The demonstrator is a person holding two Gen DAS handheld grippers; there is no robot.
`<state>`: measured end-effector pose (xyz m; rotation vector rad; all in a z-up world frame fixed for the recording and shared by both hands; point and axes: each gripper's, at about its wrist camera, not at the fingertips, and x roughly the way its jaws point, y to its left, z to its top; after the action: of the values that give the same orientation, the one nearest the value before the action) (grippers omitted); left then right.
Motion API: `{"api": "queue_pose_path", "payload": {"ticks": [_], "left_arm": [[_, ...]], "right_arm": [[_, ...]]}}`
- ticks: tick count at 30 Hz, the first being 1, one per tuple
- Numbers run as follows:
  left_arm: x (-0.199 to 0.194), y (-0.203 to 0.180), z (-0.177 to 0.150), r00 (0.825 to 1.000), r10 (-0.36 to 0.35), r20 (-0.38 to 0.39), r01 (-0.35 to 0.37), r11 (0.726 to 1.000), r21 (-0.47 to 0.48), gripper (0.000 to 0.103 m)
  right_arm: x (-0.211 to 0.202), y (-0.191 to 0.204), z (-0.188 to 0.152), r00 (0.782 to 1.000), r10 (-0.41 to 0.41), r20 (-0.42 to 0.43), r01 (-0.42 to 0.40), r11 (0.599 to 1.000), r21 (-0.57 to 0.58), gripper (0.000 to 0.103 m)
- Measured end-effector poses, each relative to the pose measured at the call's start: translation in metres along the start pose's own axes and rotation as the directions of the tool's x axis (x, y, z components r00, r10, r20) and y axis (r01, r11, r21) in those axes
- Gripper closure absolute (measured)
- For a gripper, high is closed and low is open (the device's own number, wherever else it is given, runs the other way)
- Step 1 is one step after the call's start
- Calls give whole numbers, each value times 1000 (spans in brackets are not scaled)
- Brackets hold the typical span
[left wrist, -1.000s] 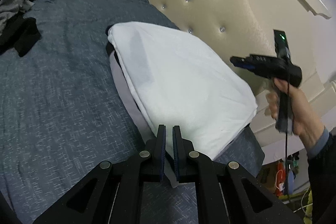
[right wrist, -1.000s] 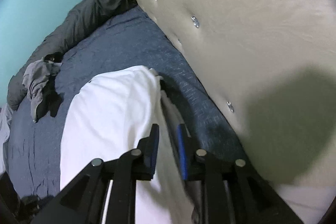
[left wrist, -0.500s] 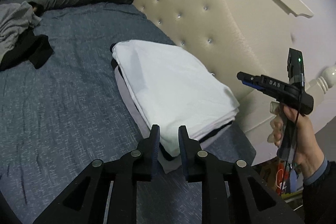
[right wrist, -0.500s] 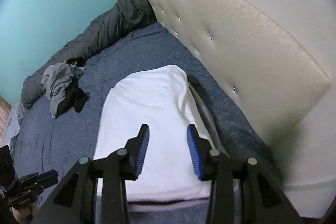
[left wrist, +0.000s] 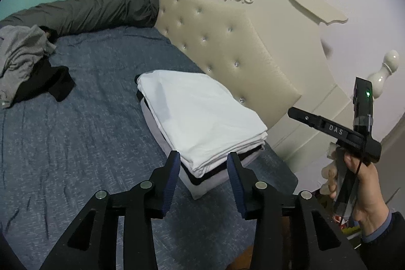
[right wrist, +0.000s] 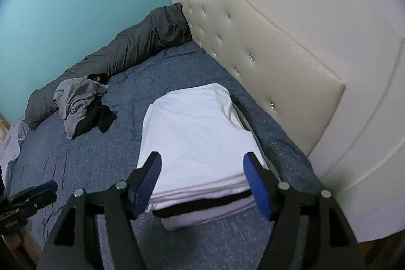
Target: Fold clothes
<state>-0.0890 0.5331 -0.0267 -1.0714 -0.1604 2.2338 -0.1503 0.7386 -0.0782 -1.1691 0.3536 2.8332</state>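
A folded white cotton garment [left wrist: 202, 113] tops a neat stack of folded clothes [right wrist: 202, 204] on the blue-grey bed [left wrist: 76, 143] beside the headboard. Soft, light and limp; pinch edges or corners. Left tool [left wrist: 203, 168] and right tool [right wrist: 202, 168] hang spread apart, holding nothing.

Blue bed [left wrist: 83, 133] carries folded stack [left wrist: 202, 108], seemingly crumpled clothes [left wrist: 22, 60].

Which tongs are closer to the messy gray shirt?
Left. The left tongs hover over the stack's near corner, on the side toward the gray shirt. The right tongs, also open, hang nearer the headboard, farther away.
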Motion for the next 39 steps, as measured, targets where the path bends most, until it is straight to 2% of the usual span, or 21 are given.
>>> {"api": "queue_pose_path", "payload": {"ticks": [9,17,22,30,39], "left_arm": [[-41,-8,-6,999,12,44,-14,999,37,47],[-77,-17,-16,996,7,85,-13,998,69,39],[-95,-24,-24,995,5,101,-14,995,94,34],[-120,-29,-35,991,20,129,-36,992,124,19],[-140,-29,-51,989,21,143,-42,989,144,18]], "right_arm": [[-45,26,-19,999,-26,48,25,1000,7,20],[-85,51,-35,993,-51,105,52,999,-5,16],[-105,62,-48,989,-63,137,64,998,-3,11],[-133,81,-69,983,-64,171,68,998,-16,6],[-161,98,-93,976,-62,209,70,997,-30,5]]}}
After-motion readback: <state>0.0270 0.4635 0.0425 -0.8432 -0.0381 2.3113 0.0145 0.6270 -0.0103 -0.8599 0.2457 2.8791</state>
